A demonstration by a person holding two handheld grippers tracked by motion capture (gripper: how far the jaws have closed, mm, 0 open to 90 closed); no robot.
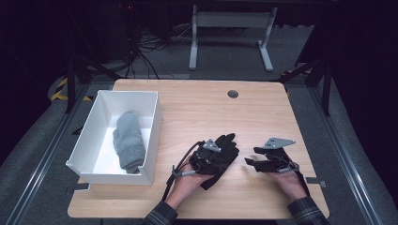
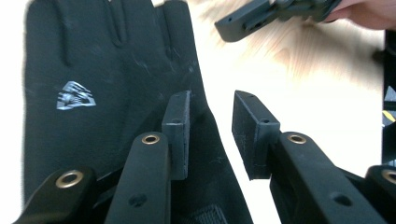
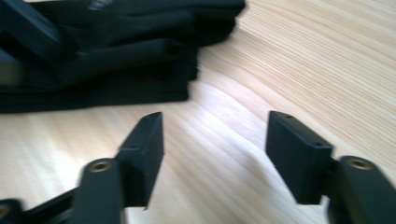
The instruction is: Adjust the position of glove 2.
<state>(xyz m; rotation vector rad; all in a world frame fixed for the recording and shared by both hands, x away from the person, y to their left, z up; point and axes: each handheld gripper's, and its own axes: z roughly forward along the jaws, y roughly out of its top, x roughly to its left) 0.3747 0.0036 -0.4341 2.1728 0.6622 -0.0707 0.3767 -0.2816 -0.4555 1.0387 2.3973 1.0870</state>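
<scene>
A: Where is the black fabric glove [image 1: 219, 154] now?

B: It lies flat on the light wooden table [image 1: 197, 108], under and just in front of the left gripper [image 2: 211, 133]. In the left gripper view the jaws stand a little apart and nothing is between the pads; the left pad is over the edge of the glove, the right pad over bare wood. So it holds nothing.

A: And the right gripper [image 3: 215, 158]?

B: Its jaws are wide apart, with only table between them. The glove is beyond its left jaw, near but apart. In the high view this gripper is to the right of the glove, with a small gap of wood between.

A: How will the glove handle?

B: I judge it is light and very soft. It will hang down and fold when it is lifted, and it cannot break. The cloth looks not slippery, but it is thin, so the pads must close almost fully to keep it.

A: Where to take it?

B: At the cuff or the side edge nearest the left gripper, where a pad can go under the cloth. Two grips at opposite edges would keep it flat.

A: The white open box [image 1: 104, 140] with the rolled grey cloth [image 1: 128, 142]?

B: Well to the left of the left gripper.
</scene>
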